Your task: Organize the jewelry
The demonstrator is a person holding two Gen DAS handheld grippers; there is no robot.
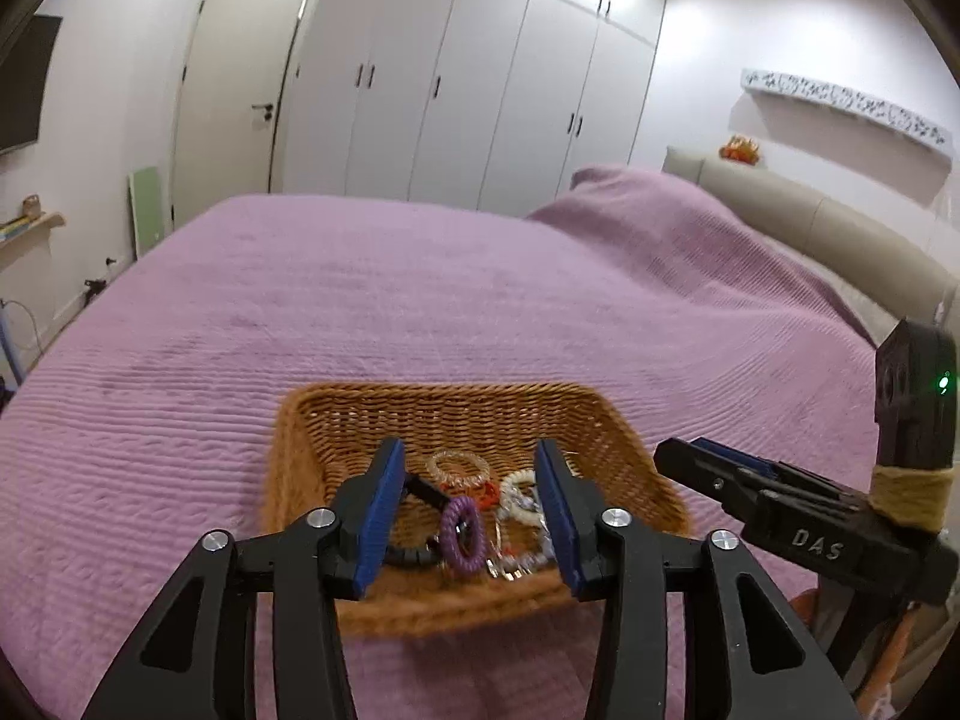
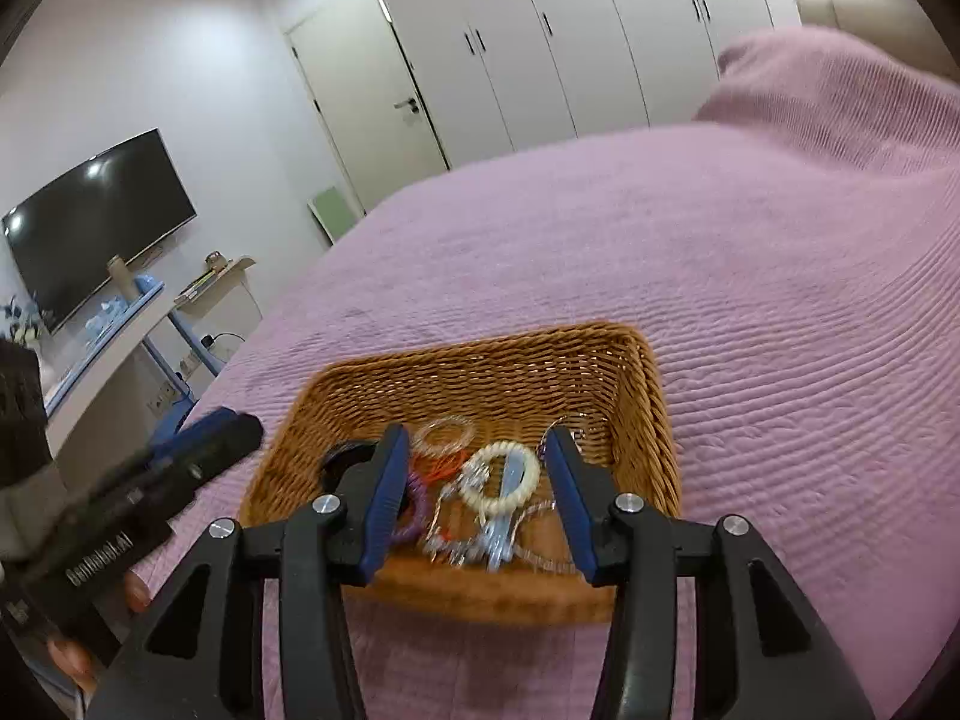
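A wicker basket (image 1: 444, 393) sits on the purple bedspread and holds a tangle of jewelry. In it lie a purple coil ring (image 1: 462, 534), a white bead bracelet (image 1: 516, 498), a clear coil band (image 1: 459, 468), an orange piece (image 1: 486, 492) and a black item (image 1: 420, 489). My left gripper (image 1: 468, 450) hangs open over the basket's near half, nothing between its blue pads. My right gripper (image 2: 475, 438) is open too, above the white bead bracelet (image 2: 501, 477) and silvery chains in the same basket (image 2: 480, 354). Each gripper shows at the edge of the other's view.
The purple bedspread (image 1: 420, 300) stretches wide around the basket, rising over pillows (image 1: 630, 204) by a beige headboard (image 1: 810, 222). White wardrobes (image 1: 468, 90) and a door stand beyond the bed. A wall television (image 2: 96, 222) and a desk (image 2: 114, 330) are to the left.
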